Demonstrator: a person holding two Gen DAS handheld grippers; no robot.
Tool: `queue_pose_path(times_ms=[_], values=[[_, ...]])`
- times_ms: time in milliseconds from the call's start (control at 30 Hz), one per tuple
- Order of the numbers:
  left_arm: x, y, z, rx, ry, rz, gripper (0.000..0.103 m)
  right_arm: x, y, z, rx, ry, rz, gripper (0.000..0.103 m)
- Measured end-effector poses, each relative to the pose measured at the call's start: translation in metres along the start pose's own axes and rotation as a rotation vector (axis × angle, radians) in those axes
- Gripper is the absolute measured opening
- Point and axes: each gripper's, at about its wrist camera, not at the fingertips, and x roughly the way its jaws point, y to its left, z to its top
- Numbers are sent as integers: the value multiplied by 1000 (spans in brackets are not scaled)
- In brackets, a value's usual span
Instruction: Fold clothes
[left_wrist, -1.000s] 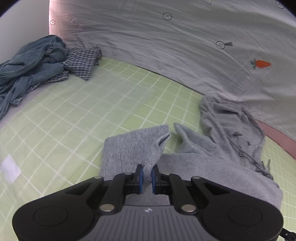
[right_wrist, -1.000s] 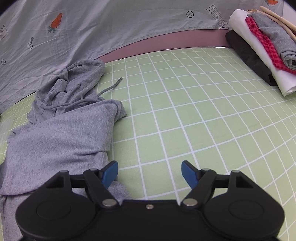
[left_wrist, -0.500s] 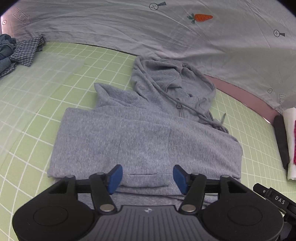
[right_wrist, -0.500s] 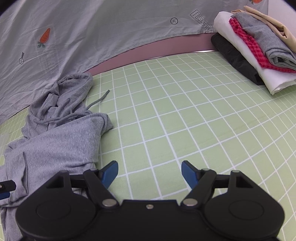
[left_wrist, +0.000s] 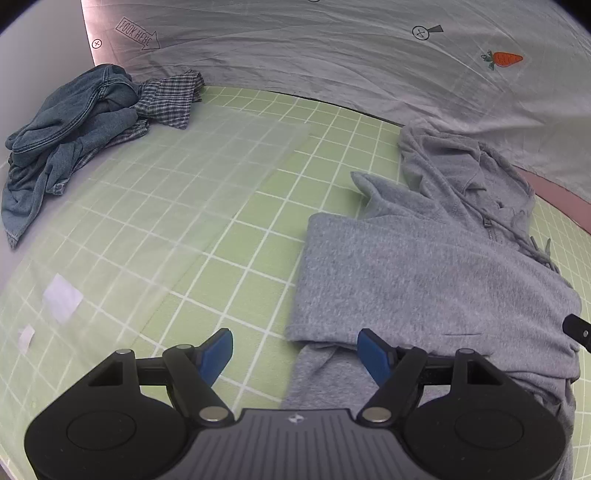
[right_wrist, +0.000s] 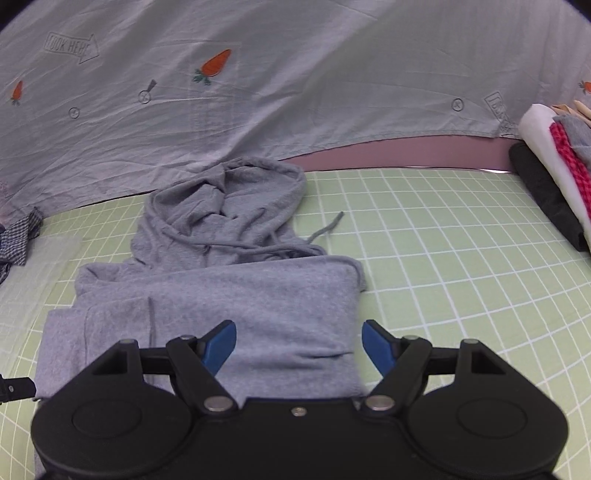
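We're over the green grid-lined mat (left_wrist: 221, 236), and the soft grey hooded sweatshirt (left_wrist: 424, 273) lies flat on it, partly folded, its hood bunched at the far end against the pale grey printed sheet with carrots (left_wrist: 332, 55). Our left gripper (left_wrist: 295, 350) hangs above the sweatshirt's near left edge, its jaws opening, blue pads (left_wrist: 216, 352) spread wide; the hem lies below the gap, but nothing is pinched. Our right gripper (right_wrist: 299, 345) is released too, jaws wide above the sweatshirt's near right side, the cloth lying loose beneath them. A drawstring (right_wrist: 327, 227) trails off the hood onto the mat. Well to the left of the sweatshirt sits a crumpled heap of blue denim (left_wrist: 62, 136) with a checked blue cloth (left_wrist: 170, 99) touching it. Far to the sweatshirt's right stands a stack of folded clothes (right_wrist: 554, 173), white, red-checked and black, though the edge of the view distorts it, so we can't count the layers.
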Motion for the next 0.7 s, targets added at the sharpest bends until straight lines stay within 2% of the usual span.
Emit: queue_pose_path(times_ms=[200, 367, 533, 667, 700], values=[[10, 14, 1, 57, 28, -12, 75, 7, 50, -13, -4, 31, 70, 59], [27, 10, 14, 115, 39, -48, 76, 11, 73, -22, 20, 53, 119, 46], [44, 0, 21, 151, 52, -82, 76, 23, 86, -25, 9, 99, 143, 43], [47, 1, 20, 121, 56, -96, 77, 36, 89, -23, 2, 135, 151, 45], [48, 2, 20, 113, 56, -97, 78, 38, 90, -23, -10, 138, 154, 42]])
